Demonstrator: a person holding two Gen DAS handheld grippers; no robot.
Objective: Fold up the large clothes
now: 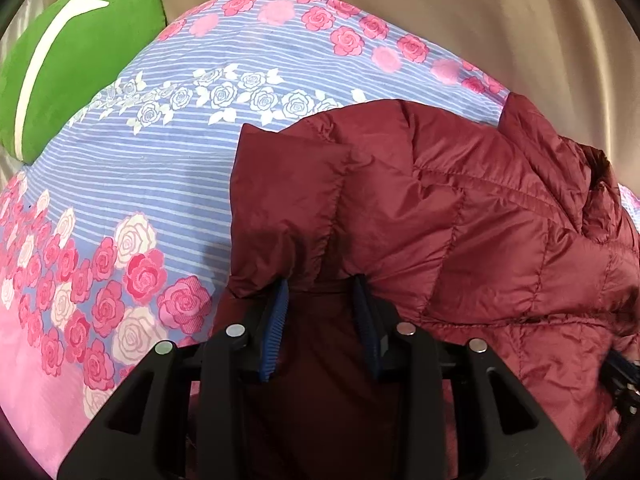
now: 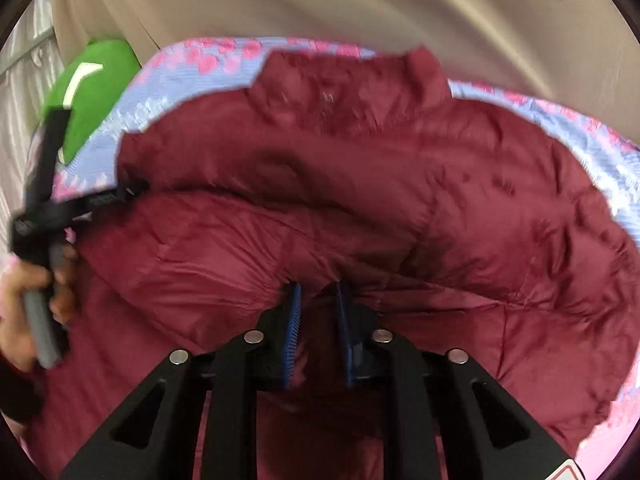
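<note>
The left gripper (image 1: 322, 280) is pinching a fold of the maroon puffer jacket (image 1: 460, 216) between its blue ribbed pads (image 1: 276, 320); the fabric is bunching into gathers right where the fingers are closing on it. A flat, unquilted flap of the same cloth is rising above the pinch, its edge standing up against the bedsheet (image 1: 160, 168).

The right gripper (image 2: 318, 292) is clamping another part of the jacket, its pads nearly together with a thin ridge of cloth caught between them; this view is smearing with blur, so finer stitching is not readable. At its left edge a person's hand (image 2: 24, 304) is gripping the grey handle of the other gripper.

The jacket is lying spread across the bed, shiny and lightly crinkled, quilted into puffy rectangular panels by stitched seams. Its stand-up collar (image 2: 348, 76) is pointing toward the far side of the bed, and one front panel is folding over the body in a long rolled edge.

The sheet beneath is showing blue-and-white stripes with pink and white roses. A green cushion (image 1: 76, 64) with a white stripe is sitting at the far left corner, against beige curtains (image 1: 440, 4).
</note>
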